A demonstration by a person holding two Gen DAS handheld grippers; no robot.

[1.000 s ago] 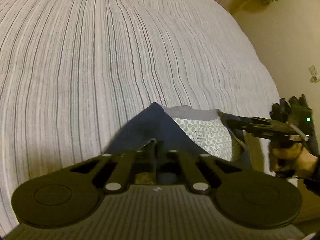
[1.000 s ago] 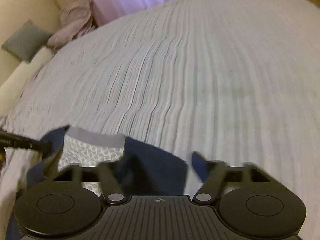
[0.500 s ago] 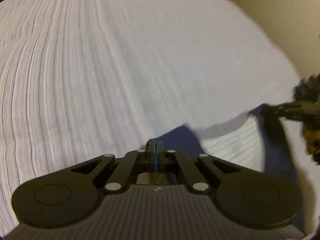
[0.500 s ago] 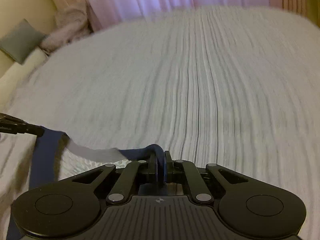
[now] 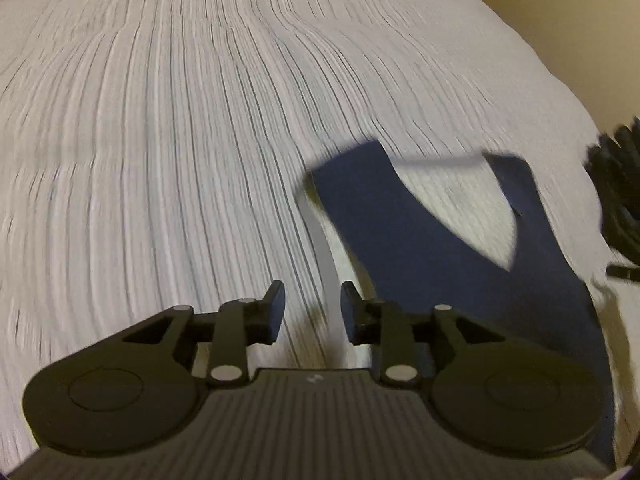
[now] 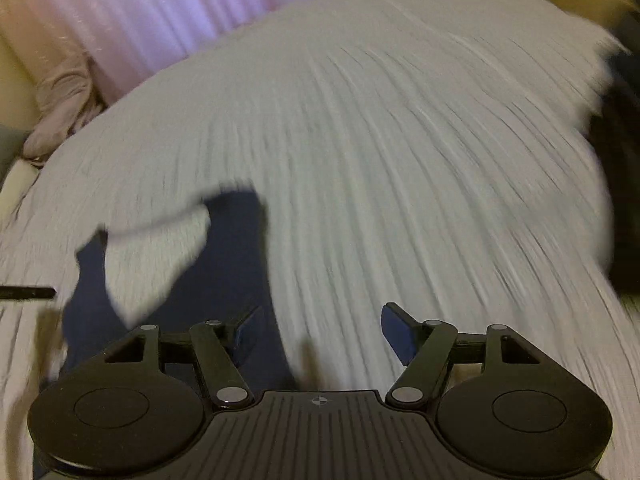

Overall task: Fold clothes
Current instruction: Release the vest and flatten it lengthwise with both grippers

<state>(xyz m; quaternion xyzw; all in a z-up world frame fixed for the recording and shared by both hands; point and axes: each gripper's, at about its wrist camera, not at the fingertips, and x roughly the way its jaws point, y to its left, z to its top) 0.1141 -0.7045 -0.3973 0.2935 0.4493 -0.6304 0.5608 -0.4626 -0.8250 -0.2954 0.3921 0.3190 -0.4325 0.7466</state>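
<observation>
On the bed (image 5: 160,140), whose pale striped cover filled most of both views, the left gripper (image 5: 312,308) hovered low with its fingers (image 5: 274,306) parted and nothing between them; only the bedcover and a narrow pale grey strip of fabric showed through the gap. Just to the right of that gripper lay the navy garment (image 5: 420,264), spread flat on the cover, its dark blue cloth running up and away in two arms around a lighter, patterned inner panel (image 5: 456,216), with a grey band crossing its far edge. The picture was blurred, so finer detail of the cloth could not be told. At the far right edge of the left wrist view a dark, smeared shape stood beside the garment, too blurred to name with certainty. In the right wrist view, a thin dark fingertip (image 6: 28,293) reached in from the left edge, near the garment's side. The same navy garment (image 6: 224,264) lay left of centre, its pale inner panel (image 6: 152,256) turned up, and its near cloth passed behind the right gripper's left finger. The right gripper (image 6: 320,330) was held wide apart, gripping nothing, with bare striped cover between its fingers (image 6: 396,330). Beyond the bed, pinkish curtains (image 6: 168,8) hung along the back, with bunched pink fabric (image 6: 64,108) at the left, and a dark blurred mass sat at the far right edge.
</observation>
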